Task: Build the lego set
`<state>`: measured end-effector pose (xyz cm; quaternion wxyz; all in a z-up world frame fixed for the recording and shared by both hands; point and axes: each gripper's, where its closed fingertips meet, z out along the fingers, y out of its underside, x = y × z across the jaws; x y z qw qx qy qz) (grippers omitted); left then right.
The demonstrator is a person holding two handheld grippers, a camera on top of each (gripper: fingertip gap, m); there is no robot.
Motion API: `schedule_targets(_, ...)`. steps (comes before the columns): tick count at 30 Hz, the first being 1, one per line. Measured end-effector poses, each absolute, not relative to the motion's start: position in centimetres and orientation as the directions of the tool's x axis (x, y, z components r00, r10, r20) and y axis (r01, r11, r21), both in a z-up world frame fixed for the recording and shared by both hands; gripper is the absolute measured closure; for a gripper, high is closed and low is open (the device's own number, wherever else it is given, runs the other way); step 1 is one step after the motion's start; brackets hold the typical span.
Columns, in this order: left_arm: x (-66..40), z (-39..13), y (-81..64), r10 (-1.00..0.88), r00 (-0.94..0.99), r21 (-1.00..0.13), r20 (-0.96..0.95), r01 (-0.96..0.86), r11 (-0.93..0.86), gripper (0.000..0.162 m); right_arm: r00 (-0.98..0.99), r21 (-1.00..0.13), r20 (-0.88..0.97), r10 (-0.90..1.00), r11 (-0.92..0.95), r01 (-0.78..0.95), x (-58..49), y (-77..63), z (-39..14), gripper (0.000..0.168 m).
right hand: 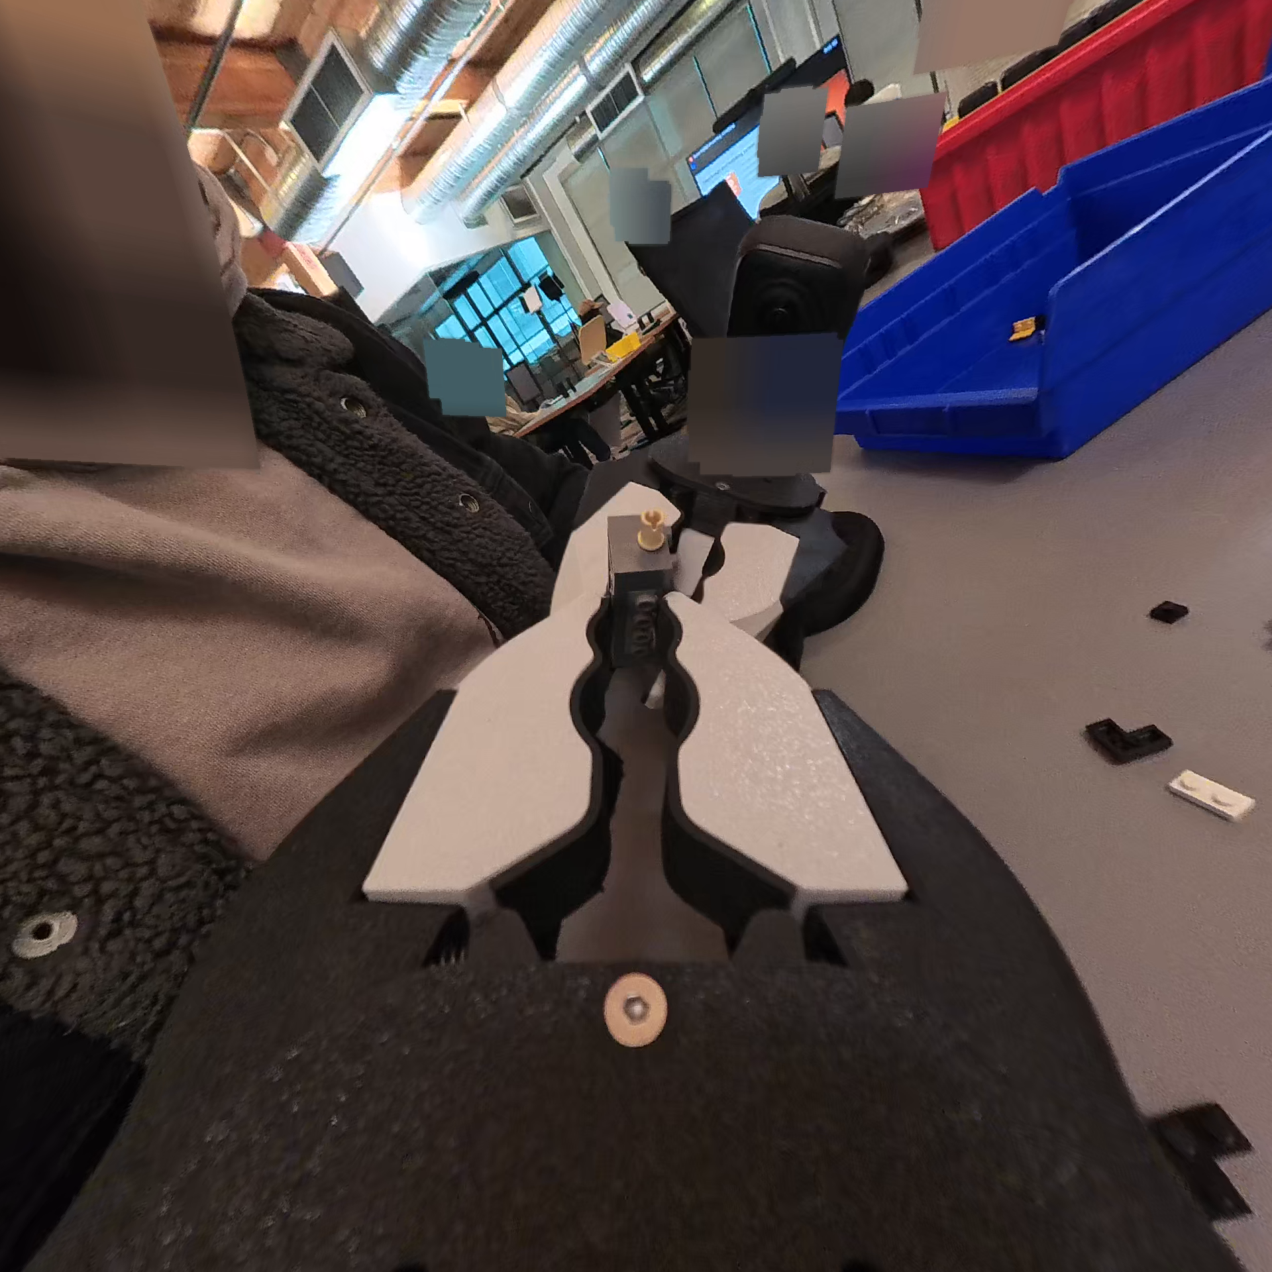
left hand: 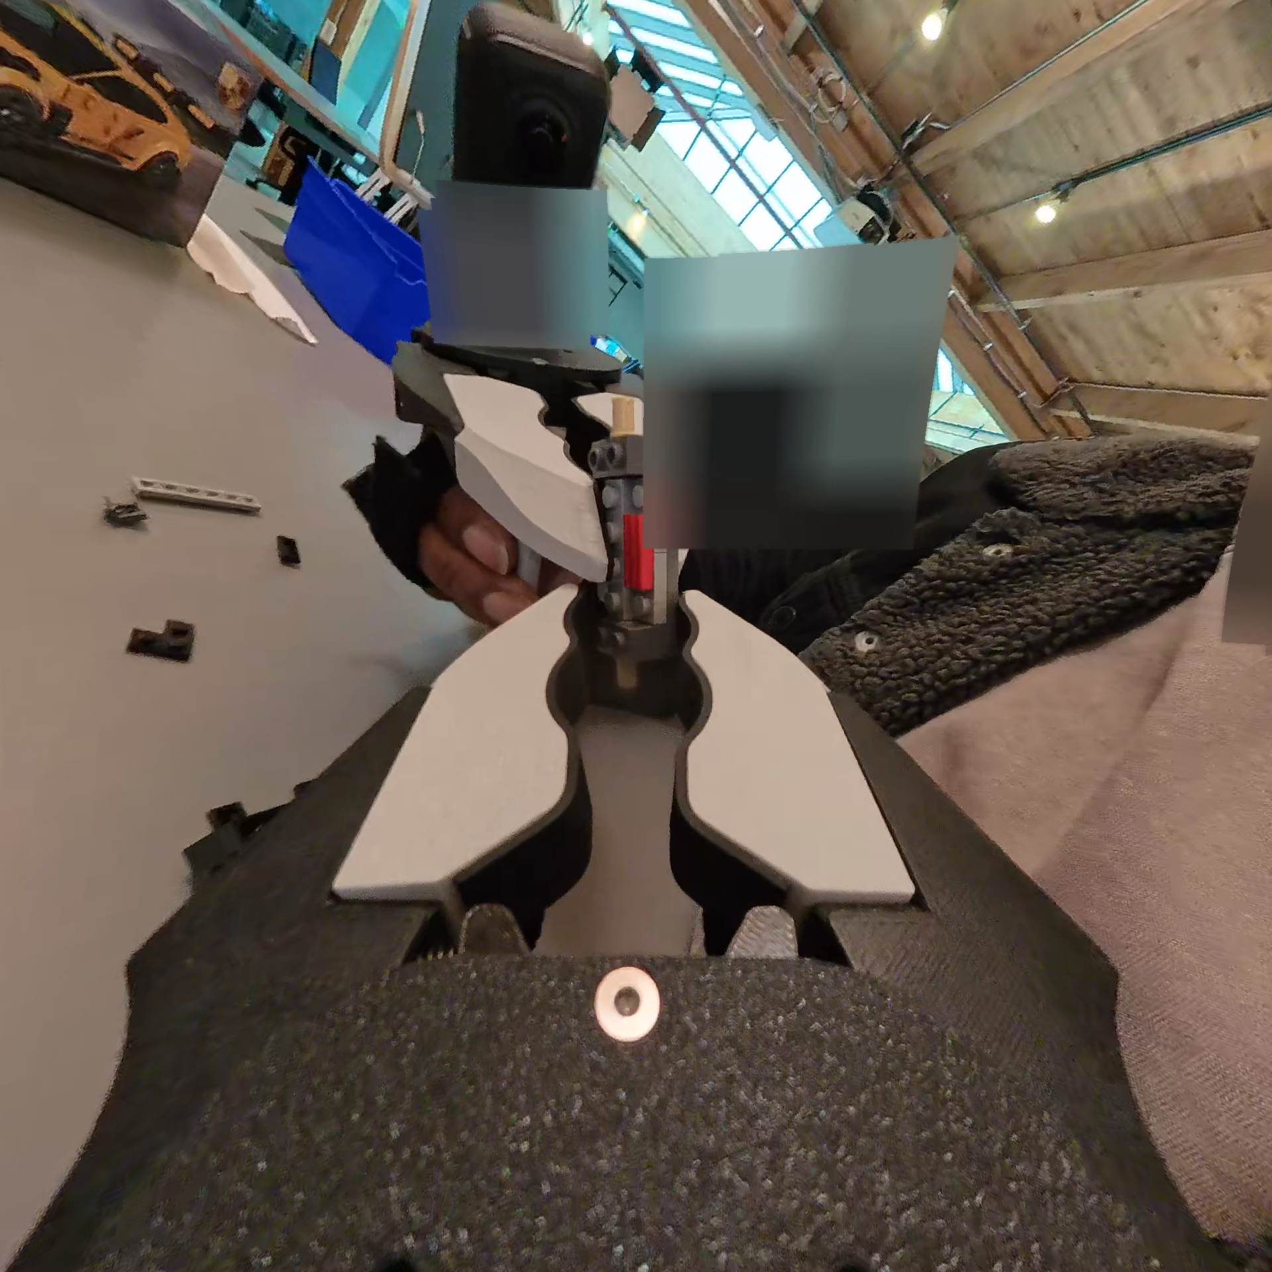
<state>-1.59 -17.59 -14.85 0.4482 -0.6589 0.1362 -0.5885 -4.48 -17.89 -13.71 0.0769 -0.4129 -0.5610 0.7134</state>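
Both your grippers clench one grey lego assembly (left hand: 623,550) held off the counter (left hand: 138,688): left gripper (left hand: 628,643) grips its lower end, right gripper (right hand: 637,637) its other end. A tan peg (right hand: 649,530) tops it. Loose black pieces (right hand: 1129,740) lie at 3 o'clock in the right wrist view, a blue bin (right hand: 1032,358) at 1 o'clock.
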Motion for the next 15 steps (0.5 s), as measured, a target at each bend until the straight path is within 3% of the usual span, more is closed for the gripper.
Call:
schedule_targets(4,-1.8,-16.1,-17.3,-0.709,0.351,-0.790,0.612,0.271,-0.549,0.129,-0.619,-0.849,-0.528,0.581,-0.353,0.393,-4.4,-17.3,-14.5,0.157)
schedule_targets(8,-2.2,-17.8,-16.7,-0.714,0.511,-0.865,0.479,0.133,-0.485,0.144,-0.575,-0.822,-0.564,0.593,-0.335,0.461,-4.4,-16.9,-16.1,0.157)
schedule_targets(15,-1.9,-17.7,-16.5,-0.718,0.521,-0.877,0.461,0.144,-0.459,0.145,-0.585,-0.829,-0.558,0.588,-0.361,0.428,-4.4,-16.8,-15.7,0.157)
